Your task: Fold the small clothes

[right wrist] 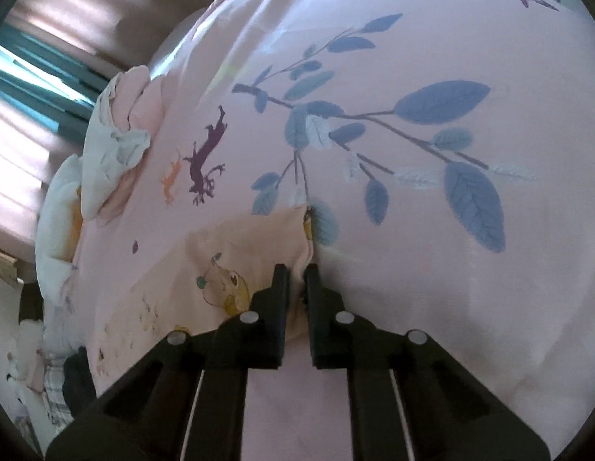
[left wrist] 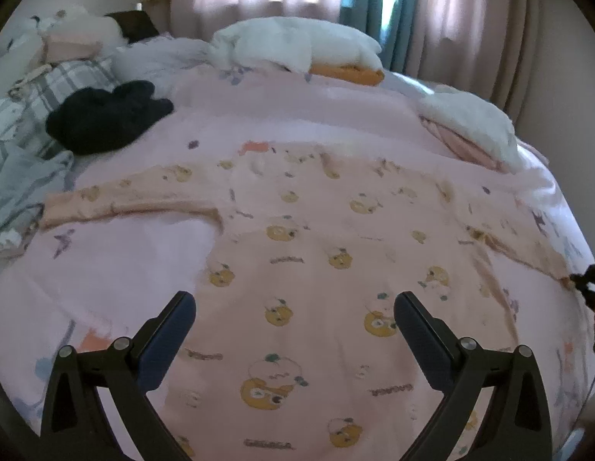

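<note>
Left wrist view first: the left gripper [left wrist: 293, 303] is seen held over the bed with its jaws spread wide, nothing caught between them, the blue pads hanging above the lower part of a small pink top [left wrist: 297, 269] printed with little bears. That top is laid out flat on the pink bedspread [left wrist: 105, 269], body toward the near edge of the bed, one sleeve stretched out toward the left edge and the other toward the right edge. At the right edge of that picture a bit of dark hardware can be made out at the end of the right sleeve, too cropped to say much about. Farther back, a black garment [left wrist: 105, 123] is bunched up near the left edge beside a plaid pillow [left wrist: 67, 77], and a white and pink bundle of clothes [left wrist: 470, 130] is piled by the right edge. At the far end a white plush with an orange part [left wrist: 316, 53] is lying, with pink curtains [left wrist: 470, 19] behind it. Over in the right wrist view, the right gripper [right wrist: 296, 269] is pressed together on the hem of the sleeve, a fold of the pink fabric pinched between the fingers, right where the sleeve ends on the bedspread's blue leaf print [right wrist: 439, 103]. The white and pink bundle is seen farther off along the bed's edge.
</note>
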Demonstrator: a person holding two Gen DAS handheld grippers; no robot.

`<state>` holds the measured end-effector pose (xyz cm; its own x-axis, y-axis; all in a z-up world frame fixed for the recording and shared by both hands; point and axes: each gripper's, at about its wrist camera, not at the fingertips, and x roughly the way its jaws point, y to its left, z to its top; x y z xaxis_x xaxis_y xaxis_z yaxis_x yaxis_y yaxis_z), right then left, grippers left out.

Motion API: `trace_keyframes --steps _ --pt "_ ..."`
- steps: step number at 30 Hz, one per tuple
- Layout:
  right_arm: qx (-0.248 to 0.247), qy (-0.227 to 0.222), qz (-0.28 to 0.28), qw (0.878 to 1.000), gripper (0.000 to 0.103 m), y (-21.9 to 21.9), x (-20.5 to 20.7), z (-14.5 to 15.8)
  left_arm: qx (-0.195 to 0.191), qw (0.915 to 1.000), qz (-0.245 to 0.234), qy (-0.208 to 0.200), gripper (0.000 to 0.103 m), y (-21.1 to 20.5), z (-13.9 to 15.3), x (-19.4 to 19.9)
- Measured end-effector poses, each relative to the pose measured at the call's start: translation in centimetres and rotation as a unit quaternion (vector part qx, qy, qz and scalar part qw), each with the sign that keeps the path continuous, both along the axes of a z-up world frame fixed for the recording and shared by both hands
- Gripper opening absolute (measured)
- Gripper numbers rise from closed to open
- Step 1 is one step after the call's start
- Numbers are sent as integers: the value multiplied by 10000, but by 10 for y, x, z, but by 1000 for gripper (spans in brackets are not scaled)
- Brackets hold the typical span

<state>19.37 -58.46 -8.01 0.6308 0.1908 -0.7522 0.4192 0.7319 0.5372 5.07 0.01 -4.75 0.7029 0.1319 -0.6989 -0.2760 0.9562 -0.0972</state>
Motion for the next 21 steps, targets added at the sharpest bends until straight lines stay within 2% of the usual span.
trace_keyframes --steps 4,9,12,14,17,21 --pt "-413 -120 74 9990 7 15 0 24 -96 9999 116 -72 102 12 3 -2" --pt "-445 -547 349 9969 7 43 -1 69 55 9999 48 -115 102 22 7 -7" --pt "-622 -740 596 9935 7 81 6 100 41 9999 -43 -129 102 29 12 -11" --pt "-531 -898 756 9917 7 110 11 109 39 9999 -152 -52 102 34 14 -12" --pt "-570 -1007 1059 9876 7 162 21 121 -165 9992 -294 -206 102 45 18 -18" --pt "-473 -1068 1347 9840 7 239 38 123 263 9992 -289 -58 102 54 20 -26"
